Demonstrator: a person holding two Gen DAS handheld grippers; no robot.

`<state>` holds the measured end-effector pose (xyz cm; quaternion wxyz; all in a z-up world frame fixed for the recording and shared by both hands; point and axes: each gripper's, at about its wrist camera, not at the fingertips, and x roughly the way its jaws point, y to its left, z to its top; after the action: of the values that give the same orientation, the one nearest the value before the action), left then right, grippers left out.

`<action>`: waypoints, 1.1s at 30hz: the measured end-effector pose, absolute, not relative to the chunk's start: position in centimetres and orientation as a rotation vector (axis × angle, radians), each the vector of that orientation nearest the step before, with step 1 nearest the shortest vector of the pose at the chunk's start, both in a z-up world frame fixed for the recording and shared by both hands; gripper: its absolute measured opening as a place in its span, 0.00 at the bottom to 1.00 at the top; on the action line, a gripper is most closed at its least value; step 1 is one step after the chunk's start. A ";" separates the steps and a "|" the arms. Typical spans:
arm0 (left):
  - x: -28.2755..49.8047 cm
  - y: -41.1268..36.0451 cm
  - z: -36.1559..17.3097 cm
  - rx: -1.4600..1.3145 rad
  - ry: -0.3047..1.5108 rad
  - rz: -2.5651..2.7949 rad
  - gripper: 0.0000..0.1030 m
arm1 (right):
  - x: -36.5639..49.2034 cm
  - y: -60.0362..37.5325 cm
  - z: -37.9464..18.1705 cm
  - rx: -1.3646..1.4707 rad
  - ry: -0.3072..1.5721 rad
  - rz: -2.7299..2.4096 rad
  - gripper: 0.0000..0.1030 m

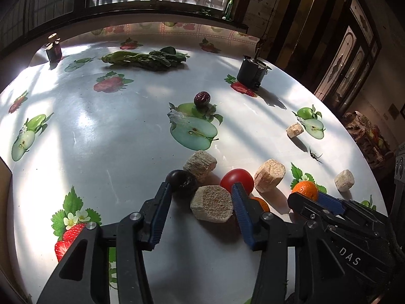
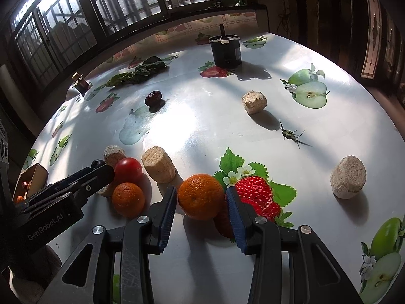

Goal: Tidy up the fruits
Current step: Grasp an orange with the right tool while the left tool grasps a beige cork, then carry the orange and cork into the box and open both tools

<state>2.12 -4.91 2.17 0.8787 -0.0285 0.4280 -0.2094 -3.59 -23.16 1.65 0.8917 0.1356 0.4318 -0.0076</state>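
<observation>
Orange, stem end facing camera

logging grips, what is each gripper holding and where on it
Right gripper pinches the orange by its two opposite sides. Left gripper straddles a tan block; whether it grips cannot be told.
</observation>
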 end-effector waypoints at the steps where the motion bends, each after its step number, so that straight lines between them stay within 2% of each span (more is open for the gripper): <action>1: 2.1 -4.6 2.3 -0.081 0.895 -0.456 0.38 | -3.6 -23.1 1.7 0.275 0.896 -0.021 0.41; 2: 2.1 -4.3 2.4 -0.104 0.899 -0.472 0.33 | -3.7 -23.1 1.7 0.275 0.895 -0.019 0.38; 4: 2.1 -4.0 2.5 -0.112 0.901 -0.478 0.33 | -3.7 -23.1 1.7 0.278 0.895 -0.017 0.37; 7: 2.2 -4.2 2.0 -0.099 0.916 -0.485 0.34 | -3.7 -23.1 1.7 0.277 0.896 -0.017 0.37; 9: 2.4 -4.2 1.7 -0.103 0.924 -0.490 0.40 | -3.7 -23.1 1.7 0.270 0.897 -0.018 0.37; 14: 2.7 -4.6 1.4 -0.072 0.902 -0.504 0.42 | -3.6 -22.0 1.7 0.204 0.896 -0.031 0.37; 17: 2.6 -4.5 1.6 -0.078 0.902 -0.528 0.32 | -3.6 -21.5 1.7 0.160 0.892 -0.047 0.37; 33: 2.5 -3.8 2.1 -0.098 0.908 -0.502 0.32 | -3.7 -22.9 1.8 0.237 0.877 -0.065 0.35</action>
<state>2.49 -3.83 2.15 0.8674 -0.0468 0.4335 -0.2397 -3.68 -22.85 1.82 0.8981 0.1143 0.4236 -0.0312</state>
